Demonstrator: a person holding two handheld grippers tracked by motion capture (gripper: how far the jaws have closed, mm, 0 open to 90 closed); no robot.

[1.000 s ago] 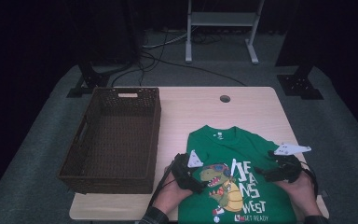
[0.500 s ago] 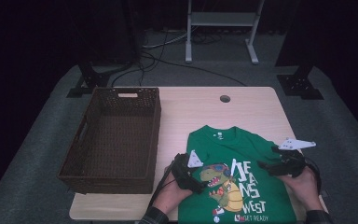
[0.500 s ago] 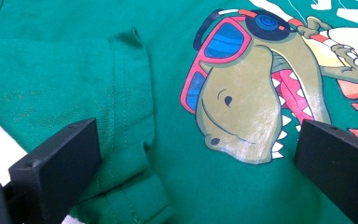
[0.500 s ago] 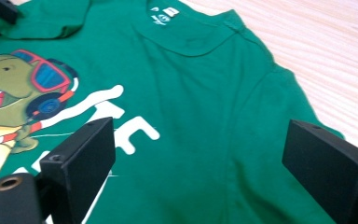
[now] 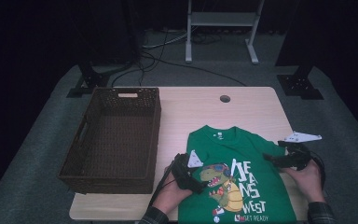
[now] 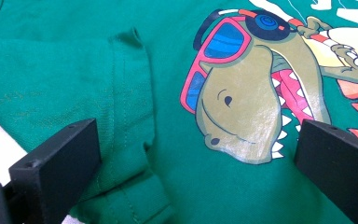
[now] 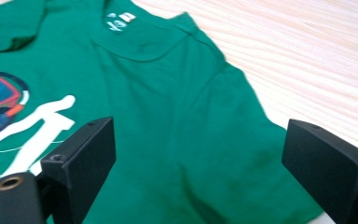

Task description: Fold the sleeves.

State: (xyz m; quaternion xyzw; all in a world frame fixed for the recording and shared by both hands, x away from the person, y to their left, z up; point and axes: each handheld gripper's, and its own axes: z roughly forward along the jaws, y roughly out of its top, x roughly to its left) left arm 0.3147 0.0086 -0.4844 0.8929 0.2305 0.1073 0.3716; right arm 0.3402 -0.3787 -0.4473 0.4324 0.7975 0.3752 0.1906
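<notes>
The green T-shirt point(image 5: 242, 172) lies flat at the lower right of the high view on the table point(image 5: 242, 105), right of the wicker basket point(image 5: 114, 140). The left gripper point(image 5: 200, 186) and right gripper point(image 5: 268, 158) hover at its two sides. The left gripper view reveals wide-apart jaws flanking a folded sleeve point(image 6: 126, 93) and dinosaur print point(image 6: 247, 102); the right gripper view shows spread jaws over the collar label point(image 7: 119, 19).

A green T-shirt point(image 5: 242, 172) at lower right carries an olive dinosaur print point(image 6: 242, 107) with red-framed blue sunglasses and white lettering; left, a dark brown wicker basket point(image 5: 114, 135).
</notes>
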